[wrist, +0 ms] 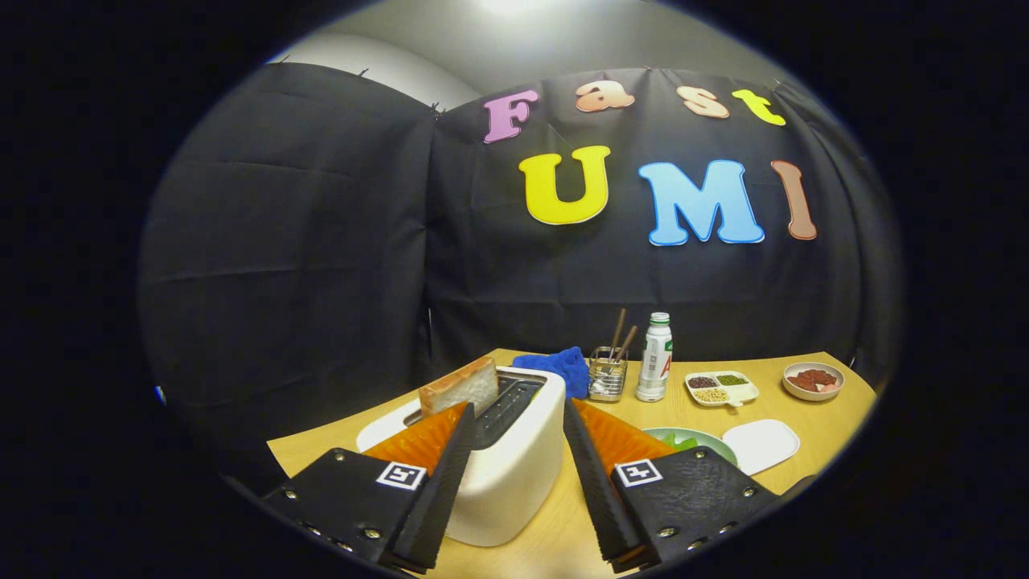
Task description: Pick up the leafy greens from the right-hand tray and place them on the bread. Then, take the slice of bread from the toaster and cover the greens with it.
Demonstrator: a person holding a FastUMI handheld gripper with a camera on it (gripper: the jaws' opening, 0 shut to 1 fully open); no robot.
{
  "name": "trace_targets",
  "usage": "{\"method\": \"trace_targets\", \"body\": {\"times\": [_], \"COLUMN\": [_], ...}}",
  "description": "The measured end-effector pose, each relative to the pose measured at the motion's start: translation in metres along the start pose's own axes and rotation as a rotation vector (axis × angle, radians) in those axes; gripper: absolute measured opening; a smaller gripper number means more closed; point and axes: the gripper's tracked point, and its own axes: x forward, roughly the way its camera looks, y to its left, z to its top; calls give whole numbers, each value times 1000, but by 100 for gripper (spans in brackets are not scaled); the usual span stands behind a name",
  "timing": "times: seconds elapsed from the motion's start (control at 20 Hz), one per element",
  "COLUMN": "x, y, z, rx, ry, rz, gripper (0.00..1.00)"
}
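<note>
A white toaster stands on the wooden table, right between my two fingers. A slice of bread sticks up out of its left slot, just above and beyond my left fingertip. My gripper is open, its fingers apart on either side of the toaster's top and pressing on nothing. The leafy greens lie on a pale green plate, just beyond my right finger, which hides part of them. A white plate rim peeks out left of the toaster, behind my left finger; what lies on it is hidden.
A white tray lies right of the green plate. At the back stand a blue cloth, a wire holder with chopsticks, a bottle, a divided dish of beans and a bowl of red food.
</note>
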Motion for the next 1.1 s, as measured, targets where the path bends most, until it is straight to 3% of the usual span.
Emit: {"method": "trace_targets", "body": {"times": [0.3, 0.65, 0.75, 0.85, 0.95, 1.05, 1.1], "x": [22, 53, 62, 65, 50, 70, 70], "y": [39, 51, 49, 49, 50, 48, 49], "z": [-2, -8, -6, -7, 4, -6, -7], "rx": [-33, -16, -29, -36, -14, -2, 15], "ry": [21, 108, 101, 91, 99, 107, 97], "rz": [-23, -92, -124, -141, -178, -161, -153], "gripper": [71, 71, 50, 48, 16, 21, 6]}}
